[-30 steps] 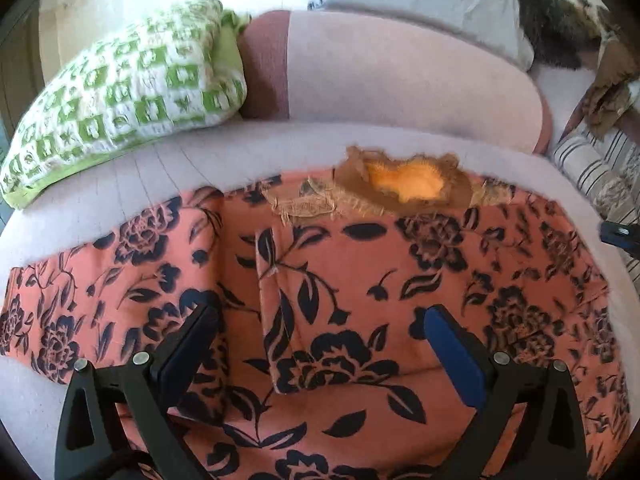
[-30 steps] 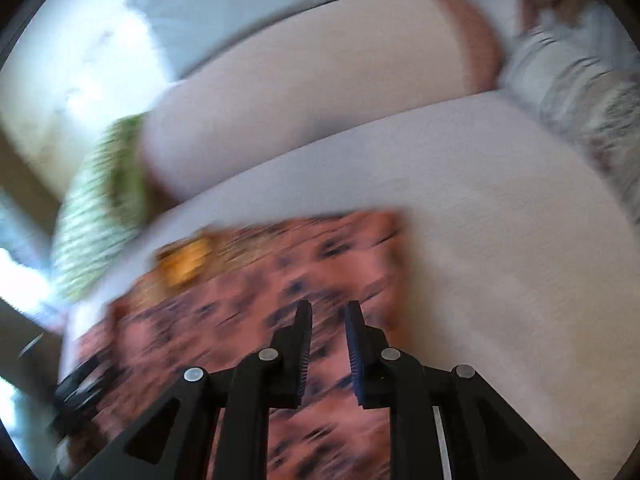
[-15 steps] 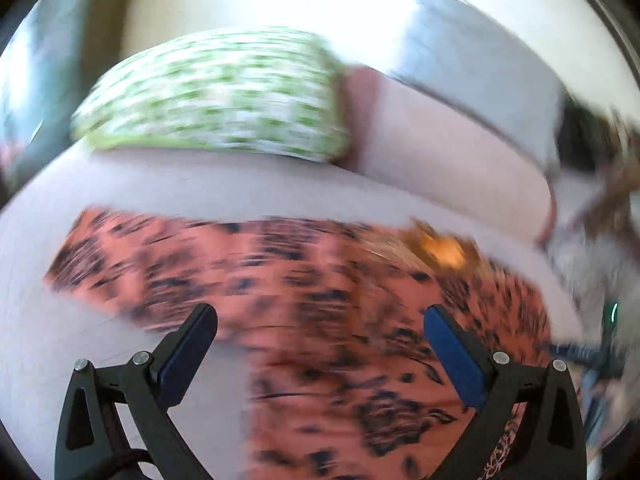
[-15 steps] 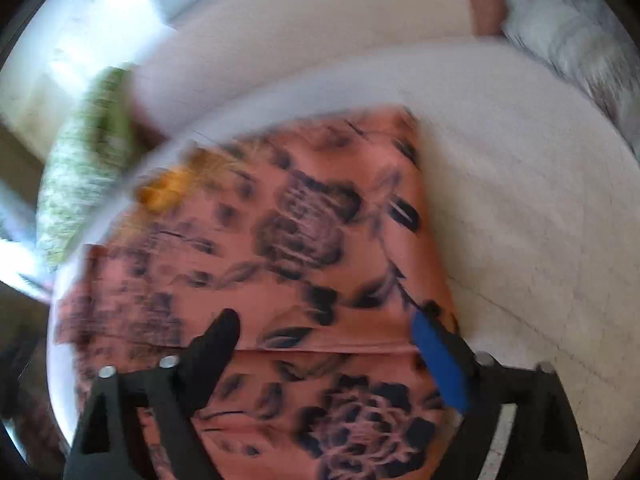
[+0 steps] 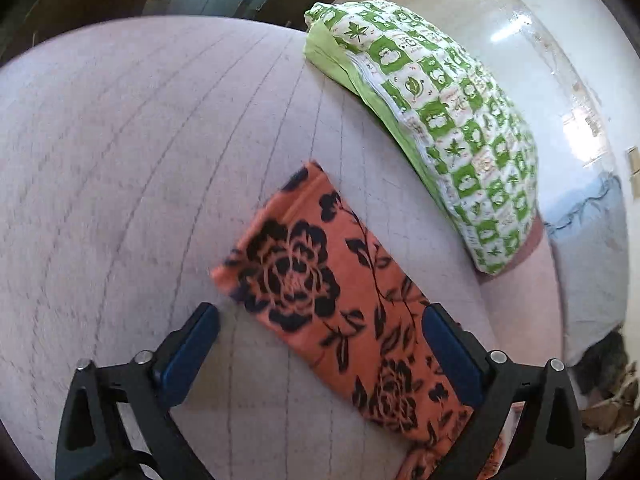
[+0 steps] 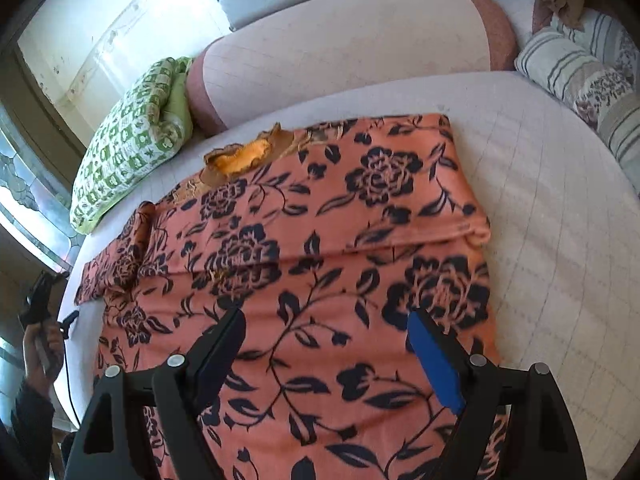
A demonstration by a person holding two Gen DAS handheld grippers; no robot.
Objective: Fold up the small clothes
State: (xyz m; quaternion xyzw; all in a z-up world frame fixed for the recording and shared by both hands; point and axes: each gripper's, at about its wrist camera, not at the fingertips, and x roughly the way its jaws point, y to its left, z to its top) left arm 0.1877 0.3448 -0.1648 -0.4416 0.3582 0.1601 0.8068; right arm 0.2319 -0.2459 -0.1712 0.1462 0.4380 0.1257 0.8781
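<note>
- On the pale quilted bed (image 6: 540, 208), the orange floral garment (image 6: 320, 240) lies spread flat; right sleeve already folded in across the chest, left sleeve (image 5: 304, 276) still stretched out to the side.
- Left gripper (image 5: 320, 344): jaws wide open, nothing held, hovering over the outstretched sleeve.
- Right gripper (image 6: 326, 356): jaws wide open, nothing held, above the garment's lower body.
- Handling, my judgement: thin, light, limp cloth; it will drape and crease, and may slide on the bed cover. Best hold is the sleeve's cuff edge, pinching through the fabric.
- Neckline (image 6: 240, 156) shows a frayed brown and yellow-orange patch; I would avoid tugging there.
- Surroundings: green-checked pillow (image 5: 440, 120) near the sleeve end, pink bolster (image 6: 352, 48) behind, striped cushions (image 6: 580, 72) far right. None blocks the fold path.
</note>
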